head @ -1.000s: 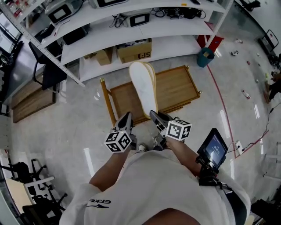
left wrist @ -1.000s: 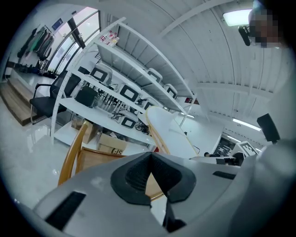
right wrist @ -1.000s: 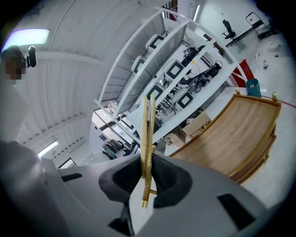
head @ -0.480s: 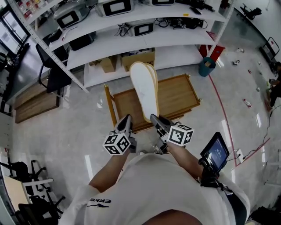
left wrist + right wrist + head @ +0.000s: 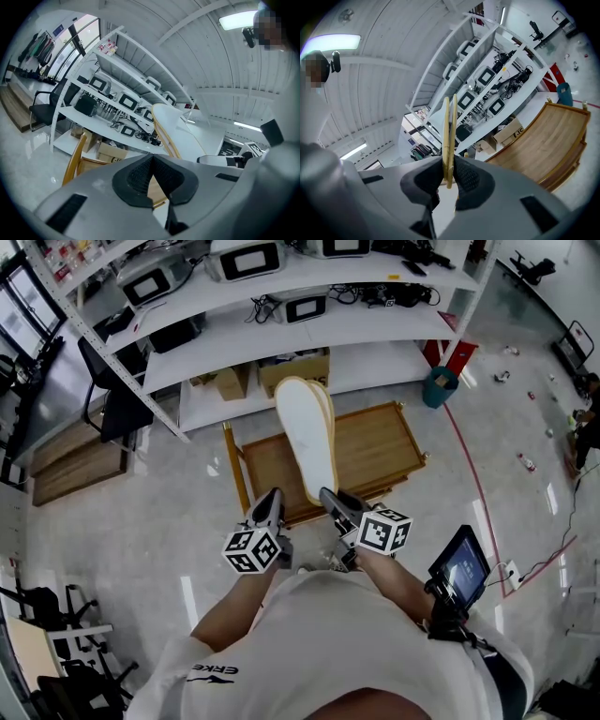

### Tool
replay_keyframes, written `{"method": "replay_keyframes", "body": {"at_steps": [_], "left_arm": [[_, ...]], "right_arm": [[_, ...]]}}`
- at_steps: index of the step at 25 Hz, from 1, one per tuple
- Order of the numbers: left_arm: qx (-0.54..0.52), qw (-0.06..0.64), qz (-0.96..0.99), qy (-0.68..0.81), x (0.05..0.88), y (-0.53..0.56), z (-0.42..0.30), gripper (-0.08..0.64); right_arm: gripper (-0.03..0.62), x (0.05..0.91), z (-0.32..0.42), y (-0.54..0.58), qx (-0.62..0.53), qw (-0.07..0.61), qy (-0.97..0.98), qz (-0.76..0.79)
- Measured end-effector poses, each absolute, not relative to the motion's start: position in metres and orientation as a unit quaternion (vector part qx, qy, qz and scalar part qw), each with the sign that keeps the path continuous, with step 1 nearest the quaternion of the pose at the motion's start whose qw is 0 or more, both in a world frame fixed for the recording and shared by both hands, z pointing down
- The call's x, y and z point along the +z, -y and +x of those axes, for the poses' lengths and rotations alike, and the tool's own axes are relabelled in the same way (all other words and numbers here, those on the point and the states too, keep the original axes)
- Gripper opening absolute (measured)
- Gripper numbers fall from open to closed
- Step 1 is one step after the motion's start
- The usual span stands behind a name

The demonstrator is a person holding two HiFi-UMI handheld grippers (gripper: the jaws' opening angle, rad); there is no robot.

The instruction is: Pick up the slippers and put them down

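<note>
Bare floor [image 5: 141,512] lies open either side of the low wooden rack [image 5: 375,437], whose raised rails fence its edges and over which the slippers [image 5: 307,432] jut, while beyond it white shelving [image 5: 375,345] with cardboard boxes [image 5: 292,371], a teal bin [image 5: 439,385] and a black chair [image 5: 108,395] block the way.

My right tool [image 5: 330,495] has rough black pads [image 5: 471,179]. The slippers [image 5: 307,427] in it look smooth and matt. Beyond it are a wooden tray [image 5: 380,437] and a shiny floor [image 5: 141,512].

Left gripper [image 5: 151,163] jaws together, nothing between — slippers [image 5: 176,129] aloft beyond, shelves [image 5: 101,124] behind.
</note>
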State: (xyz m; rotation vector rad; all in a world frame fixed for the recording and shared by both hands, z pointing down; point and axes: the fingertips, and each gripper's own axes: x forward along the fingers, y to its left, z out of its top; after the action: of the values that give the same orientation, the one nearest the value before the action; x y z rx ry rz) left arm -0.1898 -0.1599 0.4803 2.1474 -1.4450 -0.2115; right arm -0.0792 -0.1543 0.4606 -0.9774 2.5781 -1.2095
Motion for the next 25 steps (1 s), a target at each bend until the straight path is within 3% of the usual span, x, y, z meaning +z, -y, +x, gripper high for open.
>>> {"method": "replay_keyframes", "body": {"at_steps": [25], "left_arm": [[-0.073, 0.297, 0.824, 0.477, 0.494, 0.163, -0.183, 0.003]], "right_arm": [[0.060, 0.471, -0.075, 0.147, -0.402, 0.081, -0.823, -0.393]]}}
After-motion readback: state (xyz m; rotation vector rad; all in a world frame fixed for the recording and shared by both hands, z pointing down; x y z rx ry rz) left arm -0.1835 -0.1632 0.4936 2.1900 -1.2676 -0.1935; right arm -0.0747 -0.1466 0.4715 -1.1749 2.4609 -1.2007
